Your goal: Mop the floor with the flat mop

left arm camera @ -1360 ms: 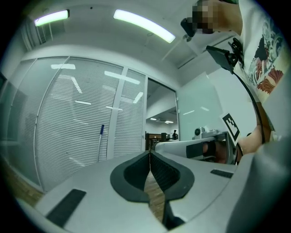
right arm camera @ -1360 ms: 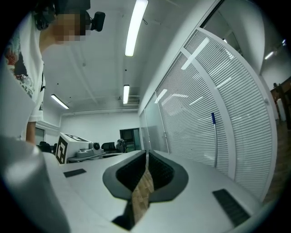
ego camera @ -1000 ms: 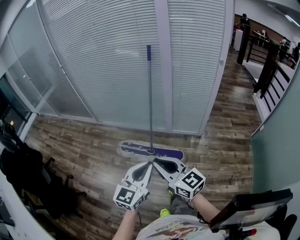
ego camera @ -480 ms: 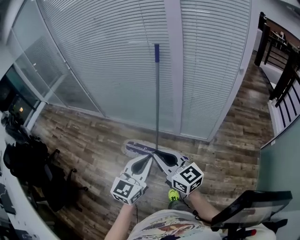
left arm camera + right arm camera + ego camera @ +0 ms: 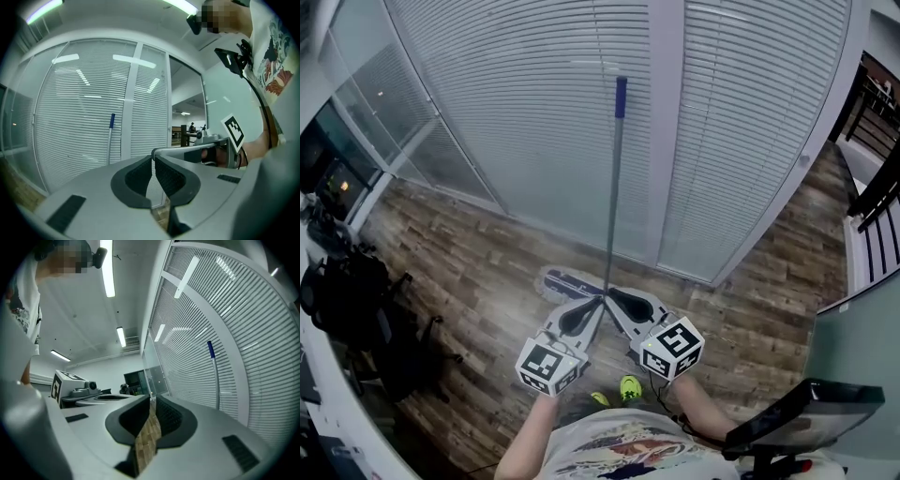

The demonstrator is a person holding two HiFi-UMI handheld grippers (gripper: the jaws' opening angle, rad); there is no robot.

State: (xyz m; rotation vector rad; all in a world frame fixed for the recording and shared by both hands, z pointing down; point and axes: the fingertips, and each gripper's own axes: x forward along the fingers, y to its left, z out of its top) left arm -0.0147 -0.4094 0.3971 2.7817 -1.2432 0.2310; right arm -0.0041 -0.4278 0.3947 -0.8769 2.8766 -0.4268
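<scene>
The flat mop stands by itself against the glass wall with blinds. Its grey pole (image 5: pixel 612 187) has a blue top end, and its blue-edged head (image 5: pixel 565 281) lies on the wood floor. My left gripper (image 5: pixel 592 309) and right gripper (image 5: pixel 619 302) are held side by side in front of it, tips close together, both shut with nothing between the pads. From the left gripper (image 5: pixel 153 159) the pole (image 5: pixel 110 140) shows off to the left. From the right gripper (image 5: pixel 152 404) the pole (image 5: pixel 213 376) stands off to the right. Neither gripper touches it.
Black bags and chair frames (image 5: pixel 352 319) crowd the floor at the left. A dark screen on a stand (image 5: pixel 802 412) sits at the lower right, and a dark railing (image 5: pixel 877 202) runs along the right. Yellow-green shoes (image 5: pixel 628 386) show below the grippers.
The person has stepped nearer to the wall, so the mop pole looms larger and more central. Both grippers travelled along together and stayed shut. The mop itself has not shifted.
</scene>
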